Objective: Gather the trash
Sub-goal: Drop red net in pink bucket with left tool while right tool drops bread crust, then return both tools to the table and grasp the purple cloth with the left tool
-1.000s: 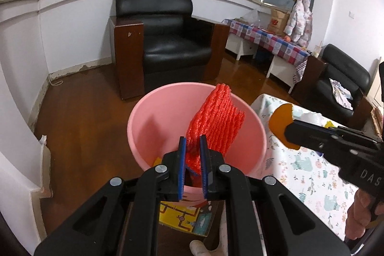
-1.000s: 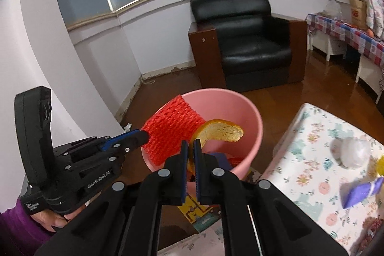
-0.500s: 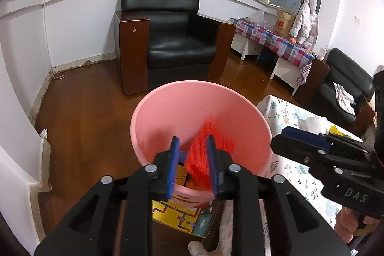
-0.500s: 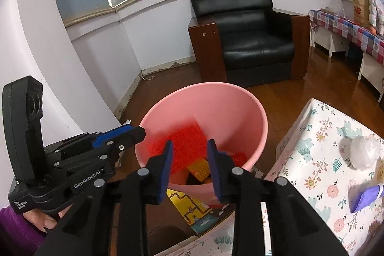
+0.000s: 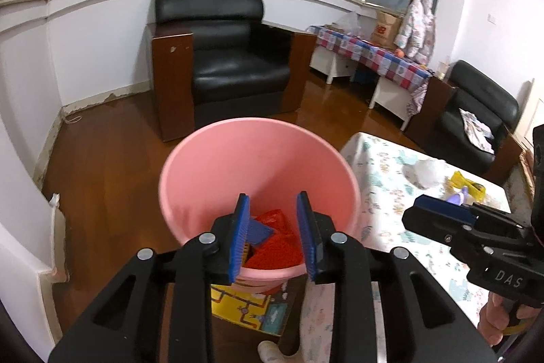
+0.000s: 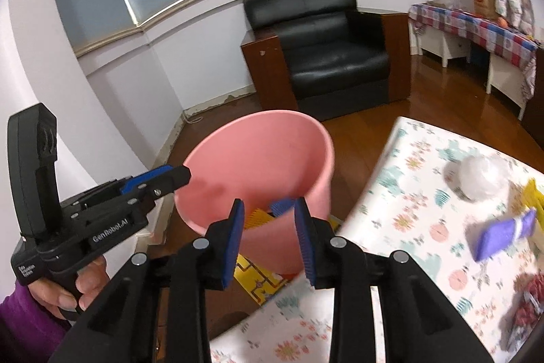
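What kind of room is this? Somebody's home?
Most likely a lived-in home sitting room: a black leather armchair on wooden flooring, clothes hanging by a checked-cloth side table, and a pink bucket beside a floral-cloth table.

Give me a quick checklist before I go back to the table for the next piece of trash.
1. Left gripper empty, jaws opening: ok.
2. Right gripper empty: ok.
3. Red foam net inside pink bucket: ok.
4. Trash left on table: white wad, purple wrapper, yellow piece: ok.
5. Bucket upright: ok.
6. Orange peel in bucket: cannot tell.
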The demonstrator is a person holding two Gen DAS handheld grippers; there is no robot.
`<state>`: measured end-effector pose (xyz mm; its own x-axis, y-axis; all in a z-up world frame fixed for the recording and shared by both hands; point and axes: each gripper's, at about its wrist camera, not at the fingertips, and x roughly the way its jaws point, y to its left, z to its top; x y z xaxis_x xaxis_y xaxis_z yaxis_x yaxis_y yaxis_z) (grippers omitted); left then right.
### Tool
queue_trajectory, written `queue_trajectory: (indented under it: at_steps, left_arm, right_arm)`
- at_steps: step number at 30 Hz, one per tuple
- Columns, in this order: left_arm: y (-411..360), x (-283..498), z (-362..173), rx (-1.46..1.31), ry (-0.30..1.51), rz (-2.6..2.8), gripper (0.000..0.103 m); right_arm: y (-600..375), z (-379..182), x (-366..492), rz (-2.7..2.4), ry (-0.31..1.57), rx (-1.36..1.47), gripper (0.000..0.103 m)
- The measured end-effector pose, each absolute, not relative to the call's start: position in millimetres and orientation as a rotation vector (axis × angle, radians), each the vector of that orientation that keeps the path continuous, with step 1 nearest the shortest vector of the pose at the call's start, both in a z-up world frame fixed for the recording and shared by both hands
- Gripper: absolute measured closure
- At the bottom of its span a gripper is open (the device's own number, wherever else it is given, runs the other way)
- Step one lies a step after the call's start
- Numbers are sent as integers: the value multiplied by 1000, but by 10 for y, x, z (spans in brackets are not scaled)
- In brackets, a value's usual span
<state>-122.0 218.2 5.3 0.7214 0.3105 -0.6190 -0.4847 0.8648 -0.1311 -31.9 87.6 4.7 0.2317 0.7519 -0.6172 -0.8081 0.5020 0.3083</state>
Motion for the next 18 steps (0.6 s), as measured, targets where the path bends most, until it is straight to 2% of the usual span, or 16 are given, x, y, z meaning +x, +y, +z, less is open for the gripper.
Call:
queue_trajectory:
  at_steps: [18]
  left_arm:
    - [1334, -763, 71, -205, 666, 191, 74]
  right_arm:
    - [-537, -70, -241, 831, 818, 30, 73]
